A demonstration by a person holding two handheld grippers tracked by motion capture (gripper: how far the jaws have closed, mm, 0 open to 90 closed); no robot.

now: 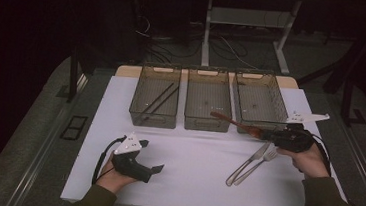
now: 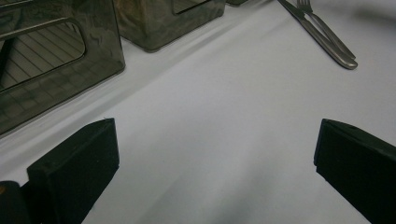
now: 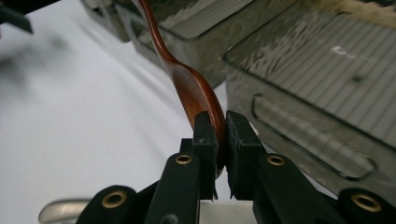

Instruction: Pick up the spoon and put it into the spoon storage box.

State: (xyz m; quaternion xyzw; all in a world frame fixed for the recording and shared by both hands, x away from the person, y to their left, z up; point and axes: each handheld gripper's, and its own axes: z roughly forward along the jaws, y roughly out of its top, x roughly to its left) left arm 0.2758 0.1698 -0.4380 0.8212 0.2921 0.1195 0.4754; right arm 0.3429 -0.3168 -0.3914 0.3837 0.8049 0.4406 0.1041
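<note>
A: So, nearest to me the left gripper [image 1: 156, 169] rests on the white table [image 1: 191, 154] in my left hand, its jaws wide apart with nothing between them.

B: And your right one?

A: The right gripper [image 1: 268, 135] has its jaws closed on the wooden spoon [image 1: 234, 123]. In the right gripper view the pads pinch the spoon [image 3: 196, 93] at its bowl, edge on, and the handle points away toward the bins. I hold it in the air, in front of the middle bin [image 1: 208, 105] and the right bin [image 1: 260, 102].

B: How do you think it will handle?

A: I judge it light and stiff, and the varnish looks smooth, so it can turn between the pads. The bowl is curved, which gives a poor seat. A hold on the handle near the bowl would be safer, I think.

B: What else lies there?

A: A metal knife and fork [image 1: 251, 164] lie side by side on the table just below my right hand. Farther off, the left bin [image 1: 155, 98] already has dark chopsticks [image 1: 158, 102] inside. The middle bin and the right bin look empty to me.
</note>
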